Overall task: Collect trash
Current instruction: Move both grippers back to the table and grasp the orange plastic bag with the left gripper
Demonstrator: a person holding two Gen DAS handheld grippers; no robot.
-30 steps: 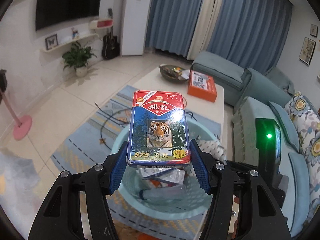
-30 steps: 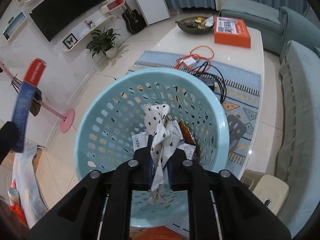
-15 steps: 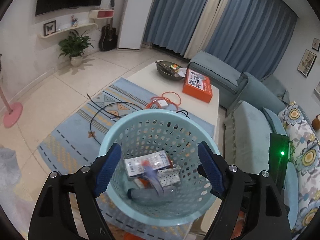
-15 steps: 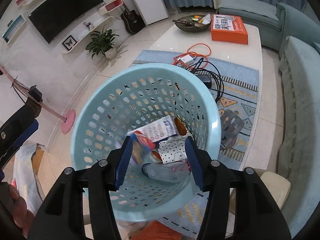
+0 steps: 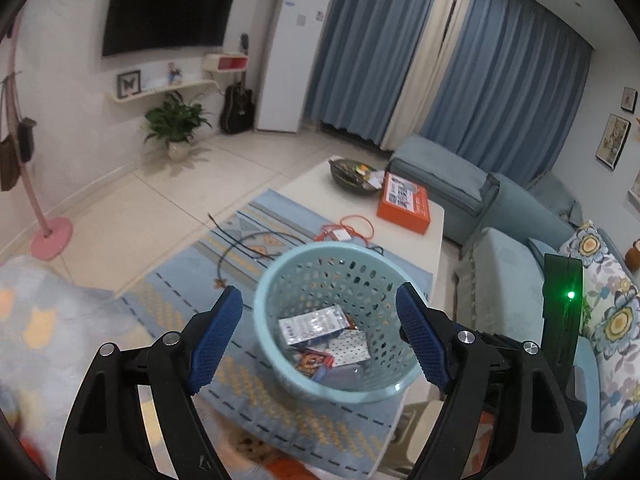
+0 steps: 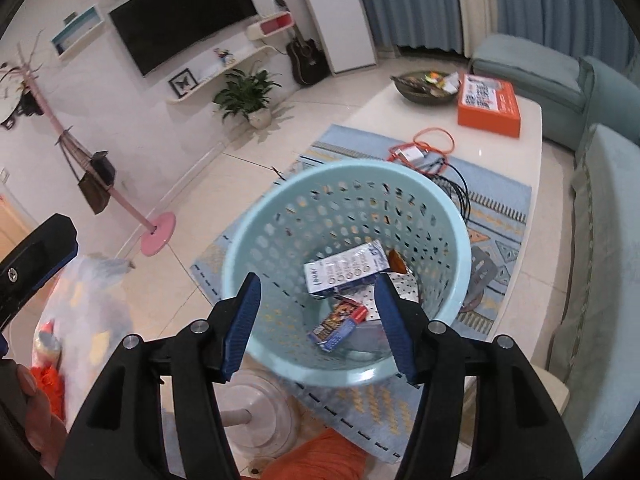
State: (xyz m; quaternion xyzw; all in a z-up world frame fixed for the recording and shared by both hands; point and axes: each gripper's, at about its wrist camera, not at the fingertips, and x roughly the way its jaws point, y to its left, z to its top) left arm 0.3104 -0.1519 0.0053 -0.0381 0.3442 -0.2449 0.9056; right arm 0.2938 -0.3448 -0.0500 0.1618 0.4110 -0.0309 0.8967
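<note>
A light blue perforated basket [image 5: 267,300] [image 6: 240,248] stands below both grippers. Inside lie a white printed box [image 5: 316,326] [image 6: 344,272], a tiger card box [image 5: 314,360] [image 6: 338,322], a spotted cloth [image 5: 350,346] [image 6: 402,284] and a clear bottle [image 5: 344,376] [image 6: 368,338]. My left gripper [image 5: 318,292] hovers above the basket, open and empty; it also shows at the left edge of the right wrist view as a dark finger [image 6: 36,256]. My right gripper [image 6: 318,280] hangs over the basket with its jaws opening and nothing between them.
Beyond the basket a white coffee table [image 5: 424,240] carries an orange box [image 5: 404,202], a dark bowl [image 5: 352,174] and an orange cable [image 5: 356,228]. A teal sofa [image 5: 500,264] runs along the right. A pink coat stand [image 6: 158,234] and a plastic bag [image 6: 92,304] are at the left.
The left gripper let go of the tiger card box and the right gripper let go of the spotted cloth; both now lie in the basket. Both grippers opened and rose away from it.
</note>
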